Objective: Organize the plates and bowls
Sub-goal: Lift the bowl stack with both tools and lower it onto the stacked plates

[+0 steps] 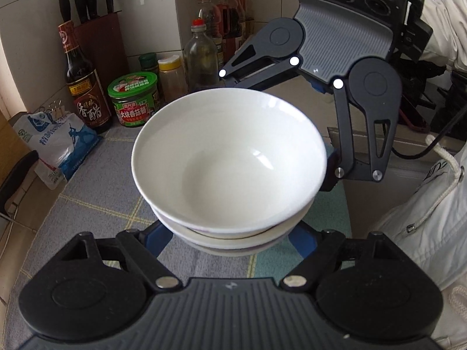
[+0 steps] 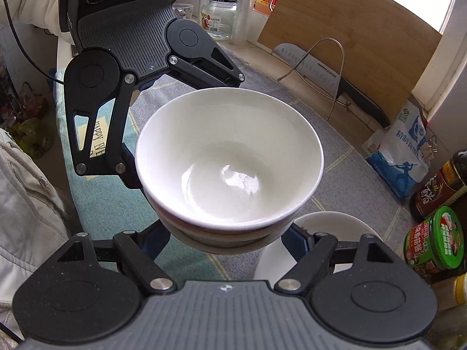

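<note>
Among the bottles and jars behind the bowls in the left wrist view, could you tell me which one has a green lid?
The squat sauce jar with the green lid and red label, between the dark vinegar bottle and the yellow-capped jar.

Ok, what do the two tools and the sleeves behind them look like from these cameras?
Both tools match: black linkage arms with round pivot housings, silver screws, blue finger pieces, and a ribbed grey body. In the left wrist view the right tool carries white dot markers and a red-and-white sticker up top, and a black cable runs behind it. The left tool looks alike. The person wears a cream jacket with a drawstring.
</note>
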A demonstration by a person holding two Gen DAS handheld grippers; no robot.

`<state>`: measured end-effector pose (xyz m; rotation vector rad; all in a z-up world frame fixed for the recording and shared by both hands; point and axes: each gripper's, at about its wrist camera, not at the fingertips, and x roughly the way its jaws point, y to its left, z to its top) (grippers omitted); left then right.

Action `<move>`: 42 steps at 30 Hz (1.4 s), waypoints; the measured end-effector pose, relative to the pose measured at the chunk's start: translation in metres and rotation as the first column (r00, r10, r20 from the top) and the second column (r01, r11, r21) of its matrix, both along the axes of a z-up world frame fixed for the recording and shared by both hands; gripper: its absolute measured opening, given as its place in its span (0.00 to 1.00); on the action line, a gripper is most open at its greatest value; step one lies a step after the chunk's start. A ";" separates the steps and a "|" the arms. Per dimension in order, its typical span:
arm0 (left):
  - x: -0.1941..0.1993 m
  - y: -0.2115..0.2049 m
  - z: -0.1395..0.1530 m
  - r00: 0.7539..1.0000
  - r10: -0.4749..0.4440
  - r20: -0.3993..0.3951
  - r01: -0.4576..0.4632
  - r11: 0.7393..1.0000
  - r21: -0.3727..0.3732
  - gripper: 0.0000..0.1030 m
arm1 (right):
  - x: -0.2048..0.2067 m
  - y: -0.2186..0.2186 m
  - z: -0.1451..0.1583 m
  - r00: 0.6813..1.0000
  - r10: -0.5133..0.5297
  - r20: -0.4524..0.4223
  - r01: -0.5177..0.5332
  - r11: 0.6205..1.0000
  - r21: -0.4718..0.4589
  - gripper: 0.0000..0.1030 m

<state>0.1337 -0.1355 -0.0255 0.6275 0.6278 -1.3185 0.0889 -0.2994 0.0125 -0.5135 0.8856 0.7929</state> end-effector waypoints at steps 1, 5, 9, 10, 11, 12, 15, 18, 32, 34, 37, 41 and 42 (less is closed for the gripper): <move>0.002 -0.008 0.001 1.000 -0.005 0.005 0.005 1.000 -0.005 0.83 | 0.001 -0.009 0.001 1.000 -0.008 0.001 0.008 1.000 -0.003 0.84; 0.011 -0.041 0.002 0.999 -0.026 0.028 0.027 1.000 -0.016 0.83 | 0.007 -0.041 0.002 0.999 -0.033 0.019 0.033 0.999 -0.021 0.84; 0.020 -0.067 -0.002 0.999 -0.042 0.031 0.043 0.999 -0.013 0.83 | 0.014 -0.067 -0.001 0.998 -0.051 0.021 0.052 0.998 -0.031 0.84; 0.023 -0.072 -0.004 0.999 -0.044 0.032 0.044 0.999 -0.011 0.83 | 0.016 -0.072 -0.003 0.998 -0.056 0.019 0.057 0.998 -0.032 0.84; 0.025 -0.077 -0.006 0.998 -0.045 0.032 0.046 0.999 -0.009 0.83 | 0.018 -0.078 -0.005 0.998 -0.060 0.018 0.061 0.998 -0.034 0.84; 0.027 -0.081 -0.008 0.998 -0.047 0.031 0.047 0.999 -0.005 0.83 | 0.020 -0.082 -0.008 0.998 -0.064 0.017 0.065 0.997 -0.037 0.84; 0.033 -0.094 -0.015 0.999 -0.049 0.022 0.049 0.999 0.007 0.83 | 0.026 -0.092 -0.016 0.997 -0.072 0.004 0.072 0.997 -0.042 0.84; 0.036 -0.101 -0.020 0.999 -0.050 0.013 0.050 0.999 0.016 0.83 | 0.029 -0.098 -0.021 0.997 -0.074 -0.010 0.073 0.996 -0.042 0.84; 0.047 -0.113 -0.028 0.999 -0.036 -0.026 0.037 0.999 0.037 0.83 | 0.038 -0.111 -0.031 0.995 -0.085 -0.048 0.084 0.996 -0.007 0.84; 0.049 -0.113 -0.028 0.999 -0.031 -0.037 0.032 0.999 0.036 0.83 | 0.039 -0.112 -0.031 0.995 -0.087 -0.051 0.087 0.996 -0.002 0.84; 0.051 -0.112 -0.028 0.998 -0.023 -0.052 0.025 0.999 0.032 0.83 | 0.040 -0.112 -0.031 0.995 -0.087 -0.050 0.087 0.996 0.001 0.84; 0.050 -0.111 -0.029 0.999 -0.016 -0.044 0.017 0.999 0.028 0.83 | 0.039 -0.113 -0.031 0.995 -0.087 -0.044 0.087 0.996 0.006 0.84; 0.049 -0.111 -0.029 0.999 -0.013 -0.038 0.014 1.000 0.025 0.83 | 0.038 -0.113 -0.031 0.995 -0.090 -0.046 0.090 0.996 0.011 0.85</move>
